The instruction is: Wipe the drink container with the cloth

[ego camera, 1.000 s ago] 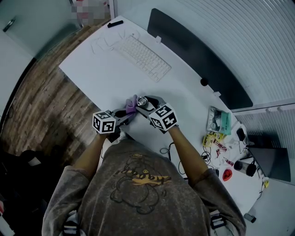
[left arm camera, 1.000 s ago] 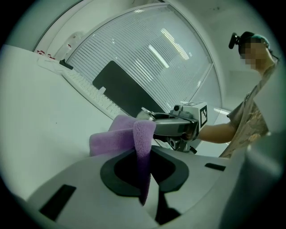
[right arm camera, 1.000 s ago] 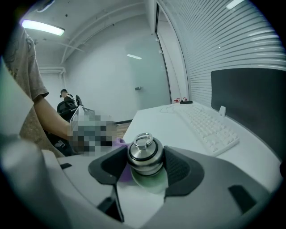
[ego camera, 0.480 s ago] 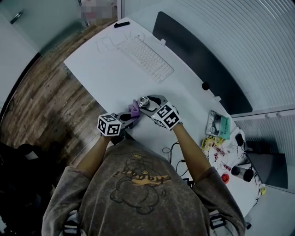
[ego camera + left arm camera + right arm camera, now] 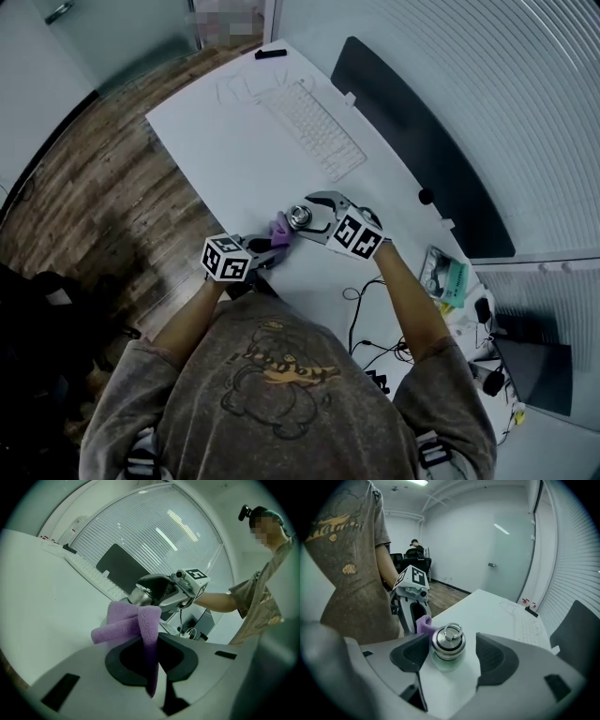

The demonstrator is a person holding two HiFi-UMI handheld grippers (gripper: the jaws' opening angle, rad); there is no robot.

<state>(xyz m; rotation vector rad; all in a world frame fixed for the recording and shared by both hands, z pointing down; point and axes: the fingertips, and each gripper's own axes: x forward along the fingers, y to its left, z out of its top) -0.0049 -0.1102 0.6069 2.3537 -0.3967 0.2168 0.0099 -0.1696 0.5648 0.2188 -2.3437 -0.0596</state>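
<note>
In the head view we see the drink container [image 5: 300, 217] only as a round metal cap, its body hidden beneath. In the right gripper view the cloth [image 5: 423, 624] shows only a purple corner at the cap's ten o'clock. Small clutter [image 5: 448, 272] at the table's [image 5: 234, 159] four o'clock end is too small for us to tell.

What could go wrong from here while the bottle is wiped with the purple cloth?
1. The right tool has just been opening its jaws, and the bottle stands between them with a gap on one side. A push from the cloth might tip or slide it.
2. The left tool pinches only a thin fold of cloth, which could pull free.
</note>
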